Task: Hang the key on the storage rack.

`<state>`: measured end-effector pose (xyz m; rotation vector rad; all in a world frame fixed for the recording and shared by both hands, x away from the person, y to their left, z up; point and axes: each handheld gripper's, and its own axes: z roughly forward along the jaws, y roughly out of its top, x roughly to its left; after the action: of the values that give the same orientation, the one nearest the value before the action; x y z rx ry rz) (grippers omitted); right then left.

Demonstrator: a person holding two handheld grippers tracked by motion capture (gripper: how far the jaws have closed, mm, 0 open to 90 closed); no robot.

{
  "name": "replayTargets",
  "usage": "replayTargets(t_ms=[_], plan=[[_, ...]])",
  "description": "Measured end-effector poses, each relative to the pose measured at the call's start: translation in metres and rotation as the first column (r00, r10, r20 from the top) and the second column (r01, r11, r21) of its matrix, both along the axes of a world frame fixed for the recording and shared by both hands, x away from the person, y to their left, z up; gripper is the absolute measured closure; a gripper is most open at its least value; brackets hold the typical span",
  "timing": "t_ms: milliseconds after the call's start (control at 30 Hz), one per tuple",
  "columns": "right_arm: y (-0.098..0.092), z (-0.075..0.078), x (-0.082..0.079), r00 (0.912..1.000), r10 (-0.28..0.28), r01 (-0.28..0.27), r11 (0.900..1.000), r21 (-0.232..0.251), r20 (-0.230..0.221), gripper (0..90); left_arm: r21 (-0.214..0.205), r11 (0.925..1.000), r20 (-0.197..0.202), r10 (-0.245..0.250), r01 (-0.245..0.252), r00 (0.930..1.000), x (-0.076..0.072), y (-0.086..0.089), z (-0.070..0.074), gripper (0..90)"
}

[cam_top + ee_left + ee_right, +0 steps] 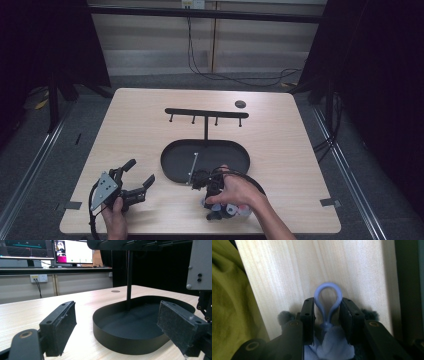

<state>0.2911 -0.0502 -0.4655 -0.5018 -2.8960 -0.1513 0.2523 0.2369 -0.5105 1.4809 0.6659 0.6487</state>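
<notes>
My right gripper [216, 201] sits under a hand at the table's front, just ahead of the black oval tray [170, 161]. In the right gripper view its jaws [327, 302] press both sides of a blue plastic loop [327, 287] attached to a pale blue plush toy [332, 346]. The toy [232, 210] peeks out below the hand. My left gripper [141, 171] is held at the front left, open and holding nothing. The left gripper view has it [117, 304] facing the tray [120, 338].
A black T-shaped stand [206, 113] with several hooks rises from the tray's far side; its pole [129, 277] is ahead. A thin metal rod [194, 167] lies in the tray. A small dark disc [240, 104] lies at the far right. Monitors [72, 251] stand beyond.
</notes>
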Motion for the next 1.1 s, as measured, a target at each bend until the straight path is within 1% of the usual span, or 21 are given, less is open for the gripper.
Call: replayTargets(t_ms=[33, 167, 200, 233, 267, 300, 433, 467, 533, 733, 767, 800, 867, 967, 1033, 1067, 1100], plan=[[0.001, 0.0, 0.0, 1.0, -0.002, 0.002, 1.0, -0.002, 0.001, 67.0, 0.002, 1.0, 0.001, 0.003, -0.003, 1.0, 0.0, 0.0, 0.0, 15.2], [0.003, -0.001, -0.001, 0.9995, 0.03, -0.031, 0.9995, -0.006, -0.004, 71.0, 0.001, 1.0, 0.001, 0.003, -0.003, 1.0, 0.0, 0.0, 0.0, 15.2], [0.004, 0.0, -0.001, 0.9988, 0.047, -0.047, 0.9988, -0.012, -0.016, 72.8, 0.002, 1.0, 0.001, 0.003, -0.003, 1.0, 0.0, 0.0, 0.0, 15.2], [0.004, -0.001, -0.002, 0.9984, 0.052, -0.052, 0.9986, -0.01, -0.021, 73.7, 0.001, 1.0, 0.001, 0.003, -0.003, 1.0, 0.0, 0.0, 0.0, 15.2], [0.004, -0.002, -0.002, 0.998, 0.055, -0.055, 0.9984, -0.01, -0.033, 76.7, 0.001, 1.0, 0.001, 0.004, -0.004, 1.0, 0.0, 0.0, 0.0, 15.2], [0.004, -0.002, -0.003, 0.9973, 0.064, -0.065, 0.9978, -0.016, -0.035, 81.4, 0.001, 1.0, 0.001, 0.004, -0.004, 1.0, 0.0, 0.0, 0.0, 15.2], [0.005, -0.002, -0.003, 0.996, 0.085, -0.086, 0.9958, -0.034, -0.029, 82.7, 0.001, 1.0, 0.001, 0.003, -0.003, 1.0, 0.0, 0.0, 0.0, 15.2], [0.007, -0.002, -0.003, 0.9958, 0.089, -0.09, 0.9949, -0.047, -0.023, 83.5, 0.001, 1.0, 0.001, 0.003, -0.003, 1.0, 0.0, 0.0, 0.0, 15.2], [0.008, -0.002, -0.003, 0.9955, 0.092, -0.093, 0.9942, -0.054, -0.026, 83.5, 0.002, 1.0, 0.001, 0.003, -0.003, 1.0, 0.0, 0.0, 0.0, 15.2], [0.011, -0.001, -0.007, 0.9926, 0.121, -0.121, 0.9905, -0.067, 0.007, 81.6, 0.002, 1.0, 0.0, 0.002, -0.002, 1.0, 0.0, 0.0, 0.0, 15.2], [0.011, -0.001, -0.008, 0.9921, 0.123, -0.122, 0.9899, -0.072, 0.021, 84.1, 0.001, 1.0, 0.0, 0.002, -0.002, 1.0, 0.0, 0.0, 0.0, 15.2], [0.011, -0.001, -0.008, 0.9921, 0.123, -0.122, 0.9899, -0.072, 0.021, 84.1, 0.002, 1.0, 0.001, 0.003, -0.003, 1.0, 0.0, 0.0, 0.0, 15.2], [0.011, -0.001, -0.008, 0.9919, 0.124, -0.122, 0.9901, -0.071, 0.027, 86.8, 0.001, 1.0, 0.0, 0.002, -0.002, 1.0, 0.0, 0.0, 0.0, 15.2], [0.01, -0.001, -0.006, 0.9931, 0.117, -0.116, 0.9907, -0.071, 0.008, 87.3, 0.002, 1.0, 0.001, 0.003, -0.003, 1.0, 0.0, 0.0, 0.0, 15.2], [0.01, -0.002, -0.006, 0.9937, 0.112, -0.112, 0.9919, -0.059, -0.013, 87.4, 0.002, 1.0, 0.001, 0.003, -0.003, 1.0, 0.0, 0.0, 0.0, 15.2], [0.01, -0.002, -0.005, 0.9963, 0.085, -0.086, 0.9945, -0.06, -0.009, 87.4, 0.002, 1.0, 0.001, 0.003, -0.003, 1.0, 0.0, 0.0, 0.0, 15.2], [0.01, -0.002, -0.005, 0.9963, 0.085, -0.086, 0.9945, -0.06, -0.009, 87.4, 0.002, 1.0, 0.001, 0.003, -0.003, 1.0, 0.0, 0.0, 0.0, 15.2]])
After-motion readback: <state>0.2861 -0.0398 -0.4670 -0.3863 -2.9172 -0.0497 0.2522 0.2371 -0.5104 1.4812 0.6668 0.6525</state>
